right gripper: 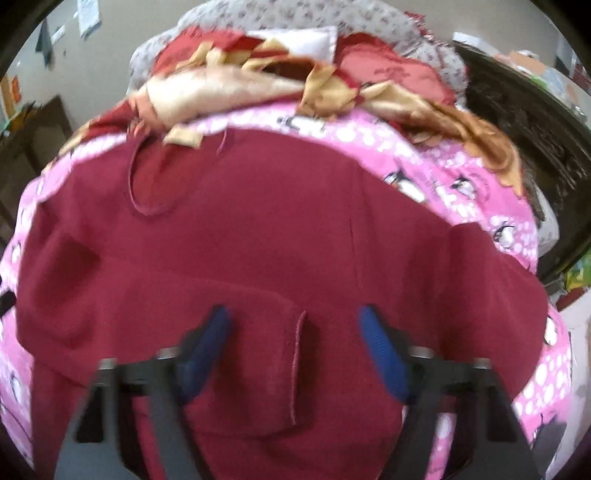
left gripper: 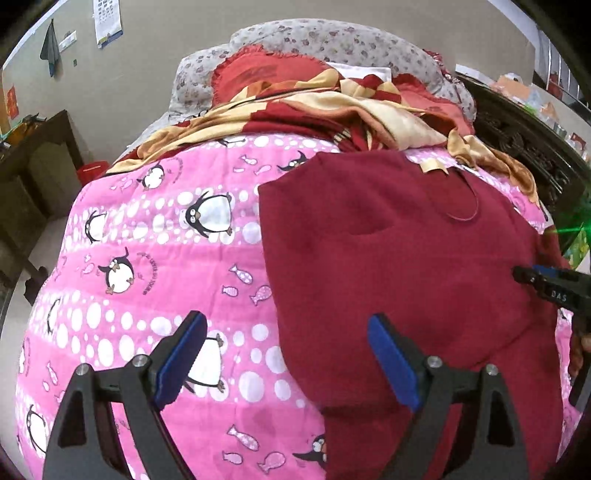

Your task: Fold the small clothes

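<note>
Under my work lies a pink quilt (left gripper: 155,258) printed with penguins, fish and white dots. Beyond it I see a rumpled red-and-cream blanket (left gripper: 332,107), with a floral grey pillow (left gripper: 332,40) behind that. A calendar (left gripper: 108,22) and a dark cloth (left gripper: 50,48) hang on the beige wall, and a dark wooden cabinet (left gripper: 33,177) stands on the left.
</note>
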Motion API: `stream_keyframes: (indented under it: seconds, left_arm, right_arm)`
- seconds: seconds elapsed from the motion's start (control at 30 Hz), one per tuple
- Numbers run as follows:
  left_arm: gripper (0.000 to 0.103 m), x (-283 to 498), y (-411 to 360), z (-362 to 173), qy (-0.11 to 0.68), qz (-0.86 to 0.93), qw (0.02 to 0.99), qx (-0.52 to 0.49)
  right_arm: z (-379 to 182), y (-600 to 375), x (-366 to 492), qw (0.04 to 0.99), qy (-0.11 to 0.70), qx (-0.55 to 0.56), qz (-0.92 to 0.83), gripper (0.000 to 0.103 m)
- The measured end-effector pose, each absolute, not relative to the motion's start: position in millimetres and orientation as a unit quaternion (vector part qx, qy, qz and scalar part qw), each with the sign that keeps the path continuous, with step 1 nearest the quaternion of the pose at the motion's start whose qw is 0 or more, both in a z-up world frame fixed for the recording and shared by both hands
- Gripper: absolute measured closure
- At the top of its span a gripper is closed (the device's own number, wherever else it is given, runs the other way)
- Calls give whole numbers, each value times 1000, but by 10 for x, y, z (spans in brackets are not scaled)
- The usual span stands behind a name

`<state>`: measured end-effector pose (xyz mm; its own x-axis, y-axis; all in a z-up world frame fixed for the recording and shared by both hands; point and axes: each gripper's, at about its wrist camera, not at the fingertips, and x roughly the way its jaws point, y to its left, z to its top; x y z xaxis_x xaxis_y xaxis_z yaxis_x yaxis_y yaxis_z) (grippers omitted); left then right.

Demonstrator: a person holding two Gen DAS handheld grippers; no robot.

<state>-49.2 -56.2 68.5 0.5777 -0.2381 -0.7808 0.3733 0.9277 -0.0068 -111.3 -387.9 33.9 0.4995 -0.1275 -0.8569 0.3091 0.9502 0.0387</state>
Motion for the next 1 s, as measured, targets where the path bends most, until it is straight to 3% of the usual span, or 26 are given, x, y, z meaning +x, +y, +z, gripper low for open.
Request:
stream_keyframes:
  seconds: [0.07,0.1,0.27,0.47,0.57,0.67,0.87,1.0]
  left_arm:
    - [11,-481,-592,739,416,-174,890,72]
    - [11,-482,-612,777,408,-172,894,70]
    - [11,-392,-838,795,398,-167,898,80]
    - [11,-216,-1057,521,418,-145,889,115]
    - [11,-141,-1010,427,426,-137,888,105]
    - [11,-45,-963,339,439,-129,885,88]
    - [11,10,-927,330,454,-123,879,73]
    - [11,-61,-780,564,429,-119,893,62]
  right_arm:
    - [471,-3863,-1178,872,464,87,-127,96]
    - [550,-3864,-1207,878,454,88,-123,96]
    - [850,-4100,-1308,897,392,99,-178,96]
    - [500,-4403,-1224,857,455,127,-206,92]
    - [722,-4388,-1486,876,407,143,-215,81]
    - [771,-4211,-1524,889,403,131,-172,81]
    - [321,-4084,-1136,873,453,97,-155,81]
    - [488,-4150,-1140,876,441,120,-156,80]
